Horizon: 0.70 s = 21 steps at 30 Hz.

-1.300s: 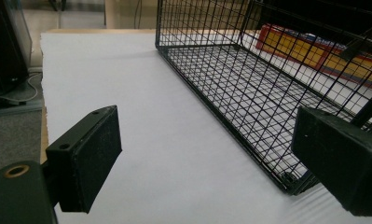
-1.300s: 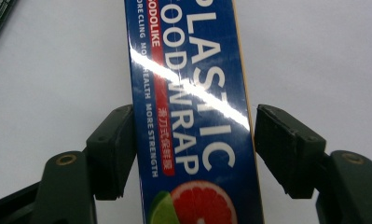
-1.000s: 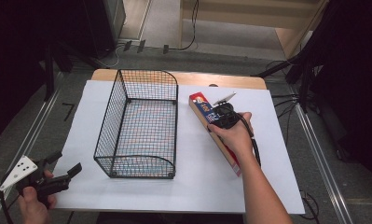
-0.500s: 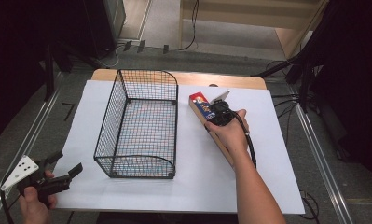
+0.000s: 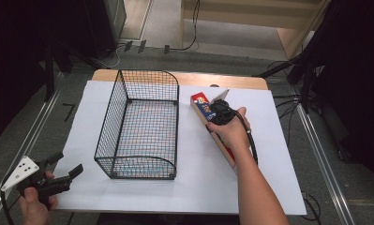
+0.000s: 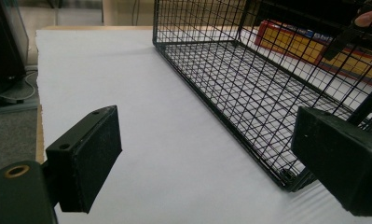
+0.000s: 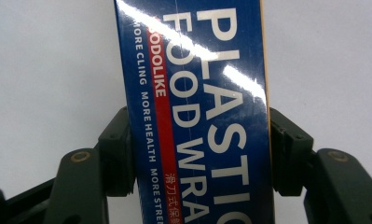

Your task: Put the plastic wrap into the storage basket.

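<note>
Right tool (image 7: 200, 154) clamps wrap box (image 7: 197, 93) (table-flat).

Hand-held gripper (image 5: 216, 111) seemingly straddles box (image 5: 204, 108).

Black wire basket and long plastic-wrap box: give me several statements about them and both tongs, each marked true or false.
1. The black wire basket holds nothing. True.
2. The long blue, red and yellow plastic-wrap box lies inside the basket. False: it lies on the white sheet beside the basket.
3. The right tongs straddle the box, jaws at its two sides, having just been closing. True.
4. The left tongs grip the basket's rim. False: their jaws stand wide apart, holding nothing.
</note>
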Motion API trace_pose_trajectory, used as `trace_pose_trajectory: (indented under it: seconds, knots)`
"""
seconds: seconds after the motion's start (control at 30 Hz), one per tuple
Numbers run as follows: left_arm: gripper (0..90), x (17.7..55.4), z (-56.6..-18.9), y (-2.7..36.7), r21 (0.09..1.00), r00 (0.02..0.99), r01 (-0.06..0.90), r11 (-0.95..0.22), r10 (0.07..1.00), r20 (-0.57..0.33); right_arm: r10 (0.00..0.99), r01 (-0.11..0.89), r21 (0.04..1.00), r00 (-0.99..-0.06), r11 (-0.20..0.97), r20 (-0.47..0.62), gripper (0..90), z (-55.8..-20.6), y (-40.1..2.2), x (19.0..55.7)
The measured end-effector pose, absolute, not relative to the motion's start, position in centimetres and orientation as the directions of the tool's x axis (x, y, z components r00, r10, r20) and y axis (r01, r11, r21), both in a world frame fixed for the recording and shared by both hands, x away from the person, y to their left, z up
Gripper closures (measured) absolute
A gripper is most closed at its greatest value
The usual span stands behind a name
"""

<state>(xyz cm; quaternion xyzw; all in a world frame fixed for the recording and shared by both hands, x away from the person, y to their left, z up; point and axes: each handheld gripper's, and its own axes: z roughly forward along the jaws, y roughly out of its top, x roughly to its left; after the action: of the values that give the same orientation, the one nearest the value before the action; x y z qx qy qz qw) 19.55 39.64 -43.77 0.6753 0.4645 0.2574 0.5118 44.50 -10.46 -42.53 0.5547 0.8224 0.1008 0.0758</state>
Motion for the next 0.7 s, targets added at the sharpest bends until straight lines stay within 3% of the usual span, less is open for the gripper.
trace_pose_trajectory:
  seconds: [0.53, 0.7]
  knots:
    - [8.8, 19.55, -43.79, 39.62, 0.929, 0.437, 0.366, -0.046, 0.890, -0.128, 0.917, 0.914, 0.076, -0.395, 0.398, -0.061, 35.8, -42.90, -9.96, 44.95]
    - [8.8, 19.49, -43.76, 39.65, 0.930, 0.436, 0.366, -0.045, 0.891, -0.129, 0.907, 0.906, 0.065, -0.415, 0.419, -0.068, 39.4, -42.81, -9.84, 44.94]
